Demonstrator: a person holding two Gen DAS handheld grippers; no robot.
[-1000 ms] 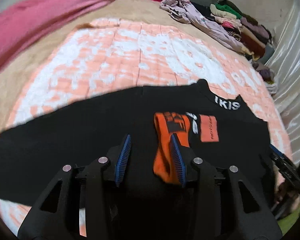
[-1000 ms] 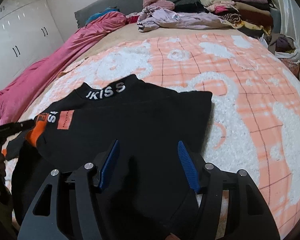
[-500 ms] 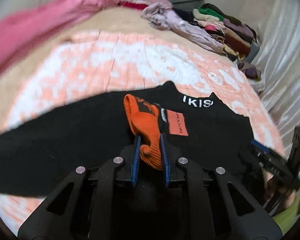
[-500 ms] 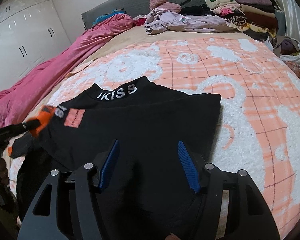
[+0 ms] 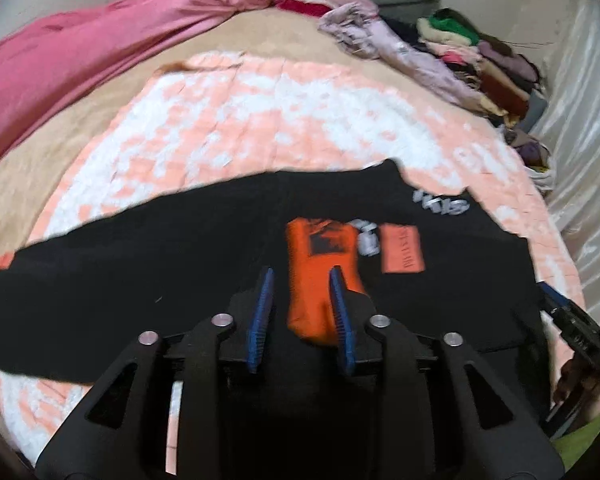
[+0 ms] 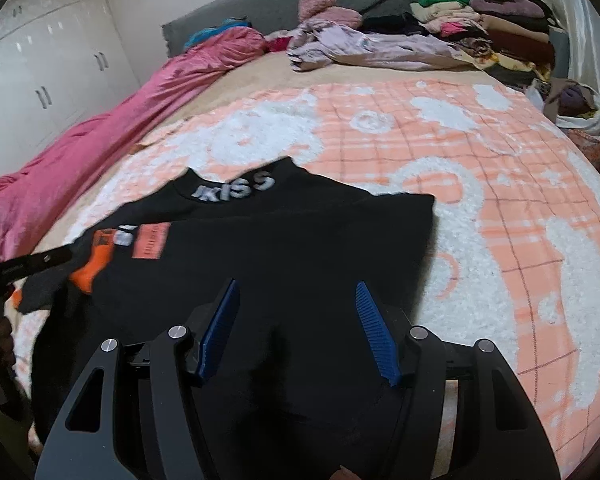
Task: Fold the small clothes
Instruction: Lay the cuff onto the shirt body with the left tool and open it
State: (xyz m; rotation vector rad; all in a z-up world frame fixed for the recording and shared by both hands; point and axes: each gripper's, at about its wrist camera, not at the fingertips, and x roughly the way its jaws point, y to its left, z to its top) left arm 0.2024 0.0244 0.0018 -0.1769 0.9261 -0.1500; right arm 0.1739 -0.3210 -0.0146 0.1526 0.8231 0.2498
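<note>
Black sweater [image 6: 284, 264] lies spread on the orange-and-white blanket [image 6: 500, 208] covering the bed, collar with white lettering [image 6: 236, 190] toward the far side. Its orange cuff [image 5: 320, 276] is folded in over the chest, lying on the black fabric just left of the orange patch [image 5: 402, 248]. The other sleeve [image 5: 80, 280] stretches out to the left in the left wrist view.

Left tongs [image 5: 302, 316]: jaws have just been opening. They stand partly apart, with a visible gap beside the left pad. The orange cuff sits in the gap, toward the right finger; that finger overlaps the cuff's edge in the picture, and contact there cannot be told. No grip on the cuff is seen. Left wrist view is motion-blurred.

Right tongs [image 6: 298, 334]: jaws about half apart, above the near part of the sweater's body. Nothing is pinched between the blue pads [image 6: 376, 336]. Whether the fingertips rest on the fabric cannot be told.

From the right wrist view, the left tongs [image 6: 32, 264] enter at the left edge, next to the orange cuff [image 6: 96, 260]. From the left wrist view, the right tongs [image 5: 572, 320] show at the right edge, with part of a hand and a green sleeve [image 5: 580, 436] near them.

Surroundings: pink quilt [image 6: 100, 148] along the left side of the bed; a pile of clothes [image 6: 460, 32] at the far right; a lilac garment [image 6: 364, 48] loose at the far side; white wardrobe [image 6: 40, 72] at the far left.
</note>
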